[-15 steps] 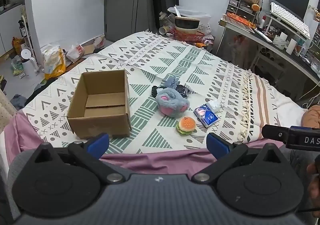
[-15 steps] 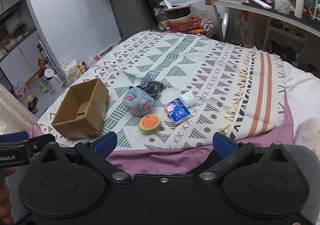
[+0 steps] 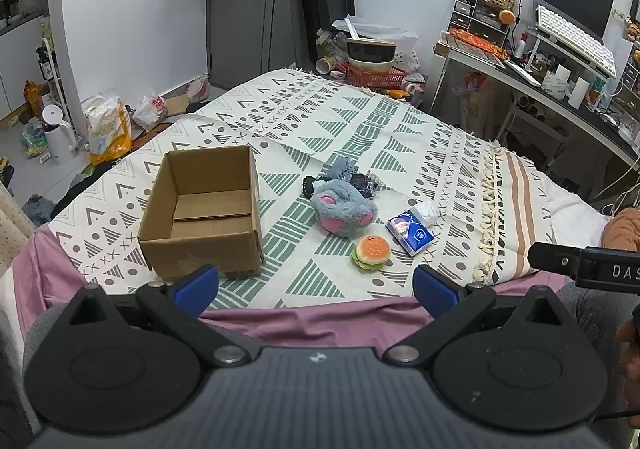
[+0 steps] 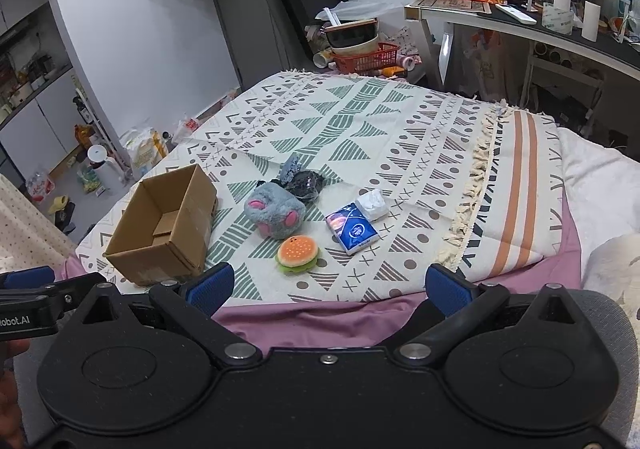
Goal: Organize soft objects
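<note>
While both grippers hang over the near edge of the bed point(image 3: 360, 121), their jaws are spread wide and hold nothing: the left gripper point(image 3: 316, 287) and the right gripper point(image 4: 330, 285) each show blue pads far apart. On the patterned blanket point(image 4: 360, 117) sits an open cardboard box point(image 3: 204, 217), with nothing seen inside it. From the box, at about 3 o'clock in the left view, lies a grey plush toy point(image 3: 344, 209) with pink patches. Dark and blue cloth pieces point(image 3: 352, 177) lie bunched against its far side, at 12 o'clock. A small burger toy point(image 3: 371, 252) rests just beside the plush at 5 o'clock. A blue tissue pack point(image 3: 410, 231) lies near the burger at 2 o'clock, with a crumpled white tissue point(image 3: 427, 208) touching its far end.
</note>
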### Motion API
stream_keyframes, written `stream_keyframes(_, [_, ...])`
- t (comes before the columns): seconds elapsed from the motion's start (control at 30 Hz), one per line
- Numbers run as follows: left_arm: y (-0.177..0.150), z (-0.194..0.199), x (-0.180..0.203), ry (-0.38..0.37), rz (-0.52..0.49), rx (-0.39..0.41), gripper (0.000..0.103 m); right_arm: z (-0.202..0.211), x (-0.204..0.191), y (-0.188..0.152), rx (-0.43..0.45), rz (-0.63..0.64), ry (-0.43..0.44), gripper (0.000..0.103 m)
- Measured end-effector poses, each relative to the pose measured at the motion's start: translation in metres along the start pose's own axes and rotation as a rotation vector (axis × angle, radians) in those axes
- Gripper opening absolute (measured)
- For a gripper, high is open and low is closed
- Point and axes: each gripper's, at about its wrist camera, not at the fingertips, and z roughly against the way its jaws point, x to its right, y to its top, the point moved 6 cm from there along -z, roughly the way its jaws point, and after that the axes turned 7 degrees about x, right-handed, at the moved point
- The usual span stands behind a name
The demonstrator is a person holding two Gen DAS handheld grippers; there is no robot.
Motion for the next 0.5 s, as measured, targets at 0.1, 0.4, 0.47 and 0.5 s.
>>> stream_keyframes(0.1, [0.0004,0.0019,-0.0017,0.004,-0.001,0.002,0.103,0.0006,-0.0004,-0.0002,0.0,0.002,0.001,0.103])
stream_keyframes(0.4, [-0.0003,0.0049,-0.0054,0.021,0.0,0.002,0.103,0.0036,-0.0018,-0.0026,-0.006,0.015,0.007,0.103])
stream_keyframes(0.47, [-0.0008,0.0054,-0.0051,0.02,-0.005,0.002,0.103,0.0052,-0.0021,-0.003,-0.006,0.015,0.015,0.103])
stream_keyframes(0.5, [-0.0009,0.0058,-0.0051,0.019,-0.004,0.001,0.103,0.0057,-0.0021,-0.0028,-0.006,0.014,0.018,0.103])
